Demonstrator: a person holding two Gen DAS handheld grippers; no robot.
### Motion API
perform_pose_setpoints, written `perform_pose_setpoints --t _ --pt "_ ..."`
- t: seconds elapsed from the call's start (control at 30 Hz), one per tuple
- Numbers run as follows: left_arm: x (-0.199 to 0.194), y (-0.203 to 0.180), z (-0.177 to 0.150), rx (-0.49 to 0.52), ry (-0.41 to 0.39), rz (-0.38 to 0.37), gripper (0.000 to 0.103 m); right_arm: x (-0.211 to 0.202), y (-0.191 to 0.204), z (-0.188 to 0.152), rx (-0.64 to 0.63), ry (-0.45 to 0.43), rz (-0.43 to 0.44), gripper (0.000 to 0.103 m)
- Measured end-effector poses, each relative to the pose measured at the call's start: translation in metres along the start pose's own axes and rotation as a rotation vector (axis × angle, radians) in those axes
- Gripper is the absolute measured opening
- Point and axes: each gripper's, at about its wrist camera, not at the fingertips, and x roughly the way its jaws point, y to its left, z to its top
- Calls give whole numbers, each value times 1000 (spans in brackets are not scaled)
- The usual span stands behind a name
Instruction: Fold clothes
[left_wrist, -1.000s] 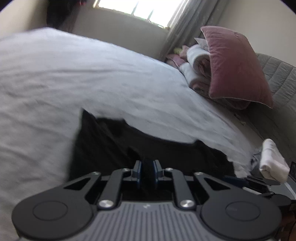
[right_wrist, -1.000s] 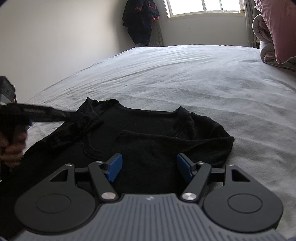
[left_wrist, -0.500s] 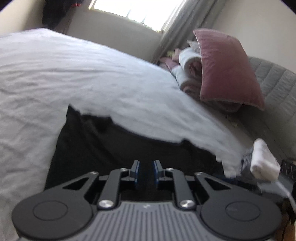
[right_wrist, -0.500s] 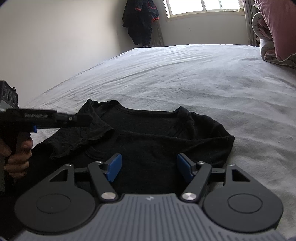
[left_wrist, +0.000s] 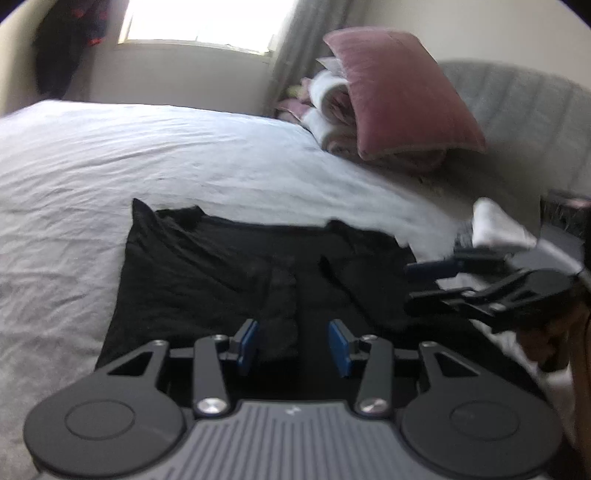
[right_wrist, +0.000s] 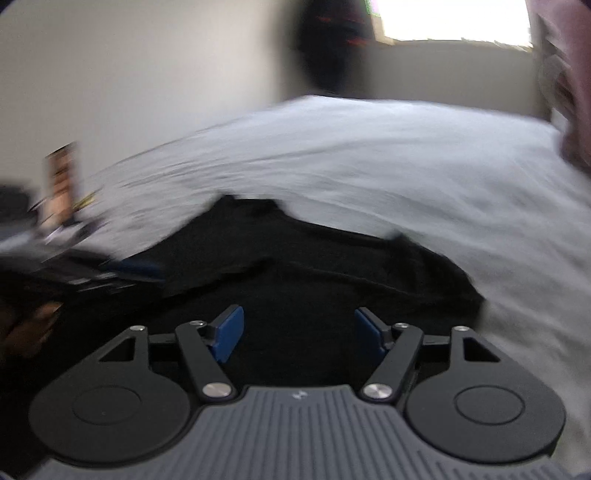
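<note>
A black shirt (left_wrist: 229, 273) lies spread on the white bed sheet (left_wrist: 147, 158), with a sleeve folded inward over its middle. My left gripper (left_wrist: 293, 347) is open and empty, just above the shirt's near edge. In the left wrist view my right gripper (left_wrist: 436, 284) shows at the right, open, over the shirt's right side. In the blurred right wrist view the shirt (right_wrist: 314, 280) lies ahead of my open, empty right gripper (right_wrist: 299, 334). The left gripper (right_wrist: 122, 273) shows at the left there.
A pink pillow (left_wrist: 399, 96) and rolled blankets (left_wrist: 328, 110) are stacked at the bed's head by a grey headboard (left_wrist: 517, 122). A folded white cloth (left_wrist: 498, 225) lies at the right. Dark clothes (left_wrist: 62, 48) hang by the window.
My left gripper has let go of the shirt sleeve and opened, leaving the sleeve folded inward. Both grippers have moved; the right view is now blurred by motion.
</note>
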Motion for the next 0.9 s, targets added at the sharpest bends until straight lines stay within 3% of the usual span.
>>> perform_pose_setpoints --t 0.07,0.13,0.17,0.2,0.27,0.33,0.5,0.57,0.6,0.7,0.9 --pt "2 -4 -3 32 15 -4 43 1 13 -4 -83 31 84 49" --pt "6 -7 -6 57 20 7 42 10 17 -6 -109 60 88 30" --pt "7 -7 -6 57 20 14 36 14 20 -8 -120 74 87 24" --pt "8 -7 -6 50 17 19 26 18 22 -9 -131 88 87 22" --pt "9 -7 -5 30 11 5 23 21 23 -9 -136 100 93 18" --pt "11 -6 -5 13 23 -21 23 18 21 -7 -117 91 108 18" --pt "9 -14 -5 0 33 -30 41 25 27 -7 -109 116 95 28" --pt "-1 -20 -2 -5 37 -46 44 23 33 -5 -111 122 72 46" --pt "-8 -23 -1 -1 37 -55 48 22 36 -4 -112 124 55 49" --pt "-26 -27 -1 23 45 -51 57 16 47 -1 -89 152 9 51" --pt "-50 -9 -19 -31 64 -35 59 -6 62 -1 -12 208 -113 51"
